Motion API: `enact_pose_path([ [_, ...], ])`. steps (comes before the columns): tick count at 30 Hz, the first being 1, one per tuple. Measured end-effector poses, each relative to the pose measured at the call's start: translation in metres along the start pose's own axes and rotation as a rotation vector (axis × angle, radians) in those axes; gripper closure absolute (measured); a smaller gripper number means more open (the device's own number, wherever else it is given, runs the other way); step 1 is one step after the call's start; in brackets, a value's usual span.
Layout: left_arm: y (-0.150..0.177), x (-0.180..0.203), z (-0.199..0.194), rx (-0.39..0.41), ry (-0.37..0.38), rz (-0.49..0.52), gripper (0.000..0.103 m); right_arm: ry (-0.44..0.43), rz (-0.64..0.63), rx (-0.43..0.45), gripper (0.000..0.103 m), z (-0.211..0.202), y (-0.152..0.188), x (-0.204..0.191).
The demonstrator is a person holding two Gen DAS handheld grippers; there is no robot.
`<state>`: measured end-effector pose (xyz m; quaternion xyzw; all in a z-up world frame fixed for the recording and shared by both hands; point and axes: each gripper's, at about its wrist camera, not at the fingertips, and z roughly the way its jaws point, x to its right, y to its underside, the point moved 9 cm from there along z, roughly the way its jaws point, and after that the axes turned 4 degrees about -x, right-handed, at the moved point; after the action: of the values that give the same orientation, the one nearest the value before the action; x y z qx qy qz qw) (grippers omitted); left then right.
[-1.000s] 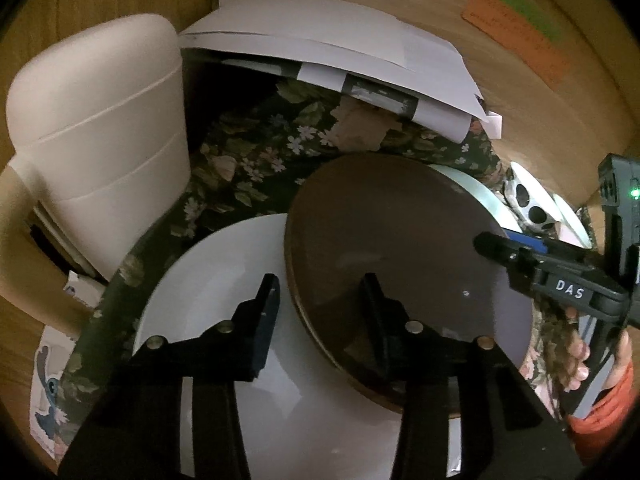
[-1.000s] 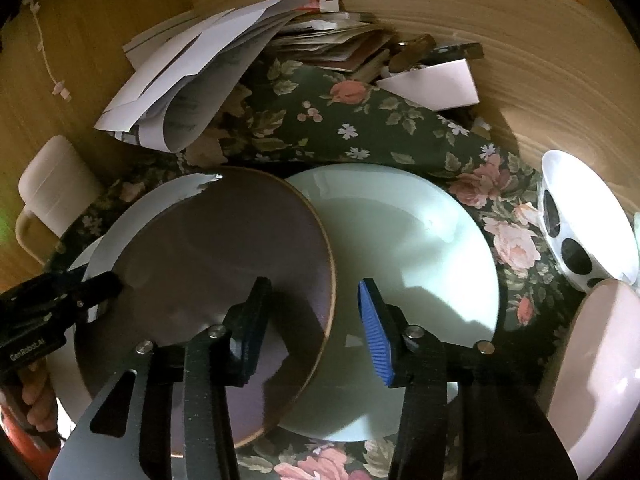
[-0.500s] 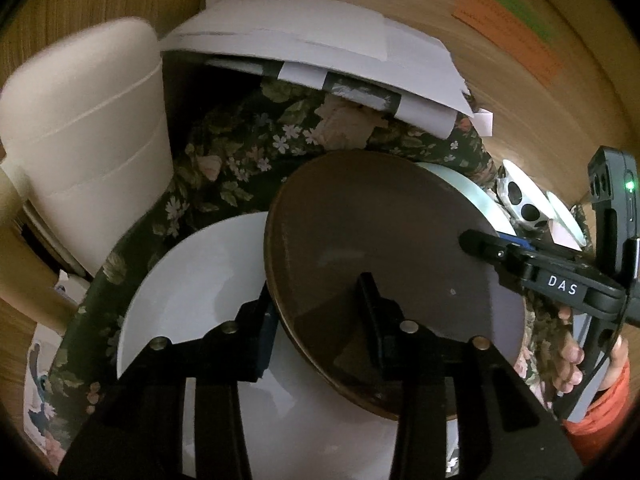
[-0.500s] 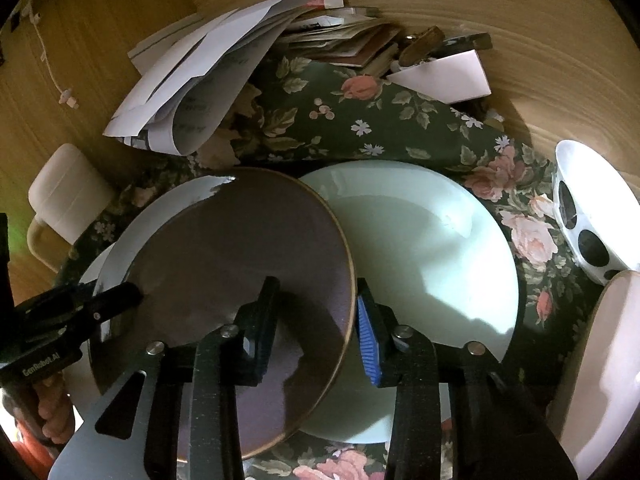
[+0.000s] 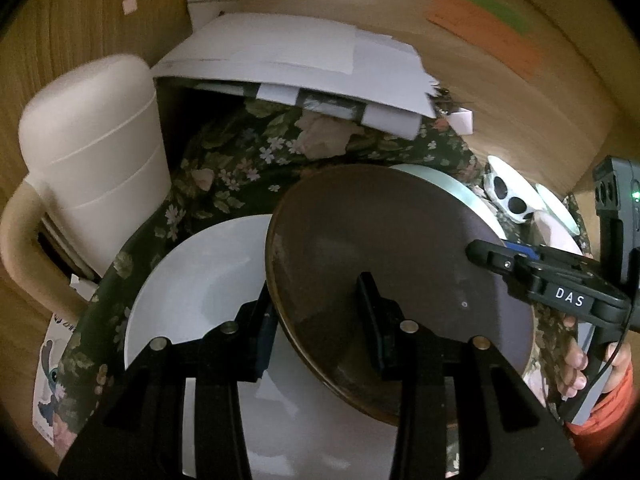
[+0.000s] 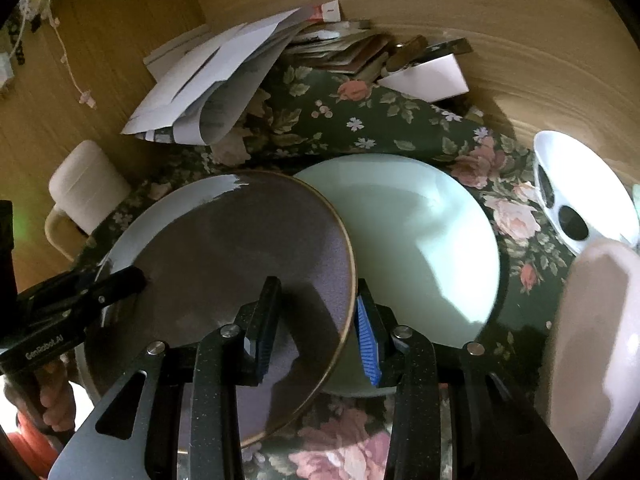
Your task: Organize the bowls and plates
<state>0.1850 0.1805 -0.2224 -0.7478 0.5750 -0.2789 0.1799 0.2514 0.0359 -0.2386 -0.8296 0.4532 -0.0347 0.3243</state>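
A brown plate [image 5: 400, 264] [image 6: 240, 264] with a gold rim is held tilted above the table by both grippers. My left gripper [image 5: 316, 328] is shut on its left rim, one finger under and one on top. My right gripper [image 6: 316, 320] is shut on its right rim. A white plate [image 5: 192, 300] lies under it on the left. A pale green plate [image 6: 416, 240] lies to the right on the floral cloth and also shows in the left wrist view [image 5: 452, 188].
A cream lidded jug [image 5: 88, 152] stands at the left. Papers and envelopes [image 6: 216, 80] pile at the back. A white bowl with dark spots [image 6: 576, 188] and a pale pink plate [image 6: 592, 344] sit at the right. A wooden wall is behind.
Both grippers closed onto the brown plate's opposite rims. The plate has risen and tilted off the white and green plates.
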Motion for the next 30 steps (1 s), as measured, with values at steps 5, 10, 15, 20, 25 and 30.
enact_pose_path([
  [5,0.004,0.013,-0.010,0.003,0.015,0.033,0.065,0.005,0.014,0.020,0.070,-0.019,0.009,0.006],
  [10,0.009,0.029,-0.024,0.029,0.027,0.053,0.065,0.022,0.021,0.052,0.070,-0.040,0.017,0.003],
  [15,0.014,0.045,-0.037,0.051,0.038,0.076,0.065,0.042,0.033,0.089,0.070,-0.061,0.024,0.003],
  [20,0.023,0.060,-0.049,0.058,0.054,0.104,0.065,0.037,0.064,0.112,0.070,-0.080,0.034,0.007],
  [25,0.035,0.072,-0.056,0.052,0.064,0.114,0.065,0.055,0.068,0.123,0.070,-0.093,0.049,0.013],
  [30,0.048,0.083,-0.058,0.041,0.076,0.127,0.064,0.060,0.090,0.136,0.070,-0.102,0.062,0.021],
])
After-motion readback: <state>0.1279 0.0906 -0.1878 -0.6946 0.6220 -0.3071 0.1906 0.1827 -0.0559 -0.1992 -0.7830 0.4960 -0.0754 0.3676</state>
